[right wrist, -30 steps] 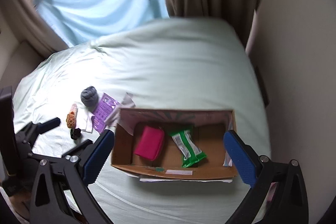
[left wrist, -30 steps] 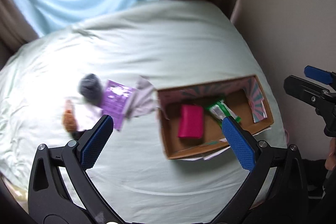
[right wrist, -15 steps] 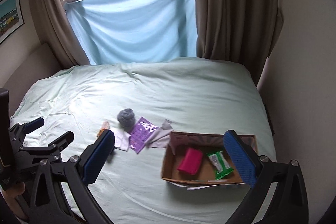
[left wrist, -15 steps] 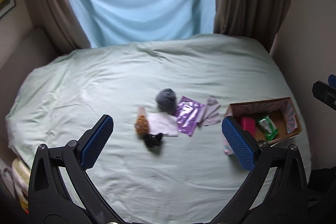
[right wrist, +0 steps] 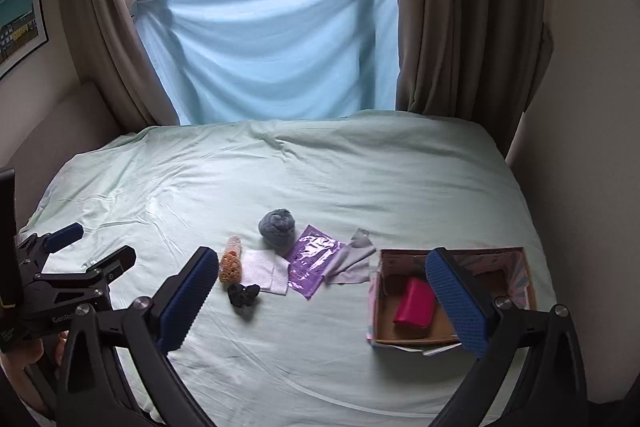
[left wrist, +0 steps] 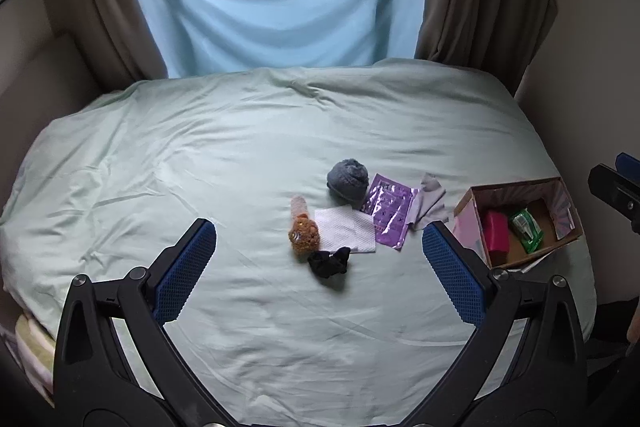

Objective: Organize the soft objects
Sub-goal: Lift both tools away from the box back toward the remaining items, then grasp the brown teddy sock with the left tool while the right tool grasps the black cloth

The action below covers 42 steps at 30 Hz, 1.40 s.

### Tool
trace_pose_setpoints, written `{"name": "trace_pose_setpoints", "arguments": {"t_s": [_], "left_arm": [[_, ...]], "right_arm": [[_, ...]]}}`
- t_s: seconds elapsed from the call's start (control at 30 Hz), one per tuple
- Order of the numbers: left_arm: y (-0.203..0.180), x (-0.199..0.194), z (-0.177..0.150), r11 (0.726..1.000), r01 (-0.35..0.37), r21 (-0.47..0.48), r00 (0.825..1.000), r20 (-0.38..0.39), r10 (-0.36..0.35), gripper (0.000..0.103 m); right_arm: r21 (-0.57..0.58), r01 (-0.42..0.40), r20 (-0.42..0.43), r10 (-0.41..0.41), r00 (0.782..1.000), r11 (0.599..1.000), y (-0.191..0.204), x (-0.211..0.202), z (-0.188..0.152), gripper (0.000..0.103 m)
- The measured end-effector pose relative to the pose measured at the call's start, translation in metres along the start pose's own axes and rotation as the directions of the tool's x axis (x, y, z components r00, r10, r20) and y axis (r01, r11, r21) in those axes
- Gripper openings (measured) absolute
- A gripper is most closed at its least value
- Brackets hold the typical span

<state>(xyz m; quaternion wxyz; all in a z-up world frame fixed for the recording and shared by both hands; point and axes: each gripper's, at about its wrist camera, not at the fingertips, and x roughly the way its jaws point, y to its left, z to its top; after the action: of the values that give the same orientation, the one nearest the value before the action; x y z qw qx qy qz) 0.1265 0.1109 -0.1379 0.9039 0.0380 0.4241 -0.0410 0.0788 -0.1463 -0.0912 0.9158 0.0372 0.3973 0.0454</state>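
Loose soft things lie together on the pale green bed: a grey knitted ball (left wrist: 347,178), a purple foil packet (left wrist: 387,210), a grey cloth (left wrist: 429,202), a white cloth (left wrist: 345,230), a brown plush toy (left wrist: 304,234) and a black scrunchie (left wrist: 329,261). An open cardboard box (left wrist: 564,234) at the right holds a pink pouch (left wrist: 496,235) and a green packet (left wrist: 526,230). My left gripper (left wrist: 318,273) is open and empty, held above the bed in front of the pile. My right gripper (right wrist: 322,301) is open and empty, above the bed near the box (right wrist: 384,307).
A blue sheet (right wrist: 272,43) hangs across the window between brown curtains (right wrist: 460,11). Walls close in on the bed at right and left. The left gripper's body (right wrist: 68,279) shows at the lower left of the right wrist view.
Both grippers have drawn back and up from the box, and the left one has turned left towards the pile. The whole bed and window now show. Nothing was picked up.
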Motion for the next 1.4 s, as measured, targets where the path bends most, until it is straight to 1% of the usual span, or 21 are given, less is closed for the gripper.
{"name": "trace_pose_setpoints", "arguments": {"t_s": [0.23, 0.37, 0.53, 0.6, 0.7, 0.9, 0.93, 0.97, 1.1, 1.13, 1.2, 1.3, 1.37, 1.4], "left_arm": [[0.040, 0.053, -0.005, 0.998, 0.059, 0.005, 0.997, -0.051, -0.059, 0.103], [0.052, 0.093, -0.009, 0.997, 0.082, 0.013, 0.993, -0.089, -0.080, 0.103], [0.064, 0.161, -0.020, 0.994, 0.106, -0.005, 0.979, -0.172, -0.106, 0.103], [0.066, 0.189, -0.026, 0.993, 0.115, -0.009, 0.973, -0.201, -0.114, 0.103], [0.067, 0.229, -0.034, 0.992, 0.128, -0.001, 0.964, -0.236, -0.124, 0.103], [0.063, 0.297, -0.047, 0.986, 0.169, -0.005, 0.942, -0.294, -0.163, 0.103], [0.062, 0.305, -0.049, 0.984, 0.176, -0.003, 0.938, -0.302, -0.169, 0.103], [0.059, 0.314, -0.051, 0.984, 0.181, 0.000, 0.935, -0.310, -0.172, 0.103], [0.053, 0.347, -0.059, 0.979, 0.205, -0.008, 0.919, -0.343, -0.195, 0.103], [0.052, 0.354, -0.061, 0.978, 0.208, -0.009, 0.915, -0.352, -0.198, 0.103], [0.049, 0.368, -0.065, 0.978, 0.208, -0.007, 0.909, -0.369, -0.196, 0.101], [0.048, 0.382, -0.070, 0.980, 0.200, -0.013, 0.904, -0.384, -0.189, 0.100], [0.049, 0.390, -0.071, 0.981, 0.193, -0.019, 0.904, -0.386, -0.185, 0.099], [0.050, 0.393, -0.071, 0.982, 0.190, -0.022, 0.903, -0.388, -0.183, 0.098]], "right_arm": [[0.020, -0.019, -0.028, 0.020, 0.999, 1.000, 0.042, 0.044, -0.023, 0.103], [0.025, -0.037, -0.050, 0.038, 0.998, 0.999, 0.062, 0.074, -0.038, 0.103], [0.022, -0.042, -0.094, 0.043, 0.995, 0.999, 0.080, 0.121, -0.062, 0.103], [0.020, -0.057, -0.116, 0.059, 0.991, 0.998, 0.085, 0.143, -0.073, 0.103], [0.016, -0.077, -0.154, 0.079, 0.985, 0.997, 0.091, 0.180, -0.091, 0.103], [0.012, -0.112, -0.212, 0.112, 0.971, 0.994, 0.098, 0.239, -0.121, 0.103], [0.012, -0.116, -0.221, 0.116, 0.968, 0.993, 0.099, 0.249, -0.126, 0.102], [0.012, -0.122, -0.229, 0.122, 0.966, 0.992, 0.101, 0.257, -0.129, 0.098], [0.025, -0.147, -0.286, 0.148, 0.947, 0.989, 0.106, 0.293, -0.146, 0.091], [0.024, -0.151, -0.298, 0.152, 0.942, 0.988, 0.108, 0.301, -0.151, 0.087], [0.020, -0.159, -0.318, 0.157, 0.935, 0.987, 0.111, 0.315, -0.158, 0.085], [0.024, -0.176, -0.333, 0.174, 0.927, 0.984, 0.116, 0.331, -0.165, 0.081], [0.021, -0.184, -0.343, 0.180, 0.922, 0.983, 0.119, 0.342, -0.169, 0.074], [0.020, -0.185, -0.346, 0.181, 0.921, 0.982, 0.121, 0.345, -0.168, 0.073]]}}
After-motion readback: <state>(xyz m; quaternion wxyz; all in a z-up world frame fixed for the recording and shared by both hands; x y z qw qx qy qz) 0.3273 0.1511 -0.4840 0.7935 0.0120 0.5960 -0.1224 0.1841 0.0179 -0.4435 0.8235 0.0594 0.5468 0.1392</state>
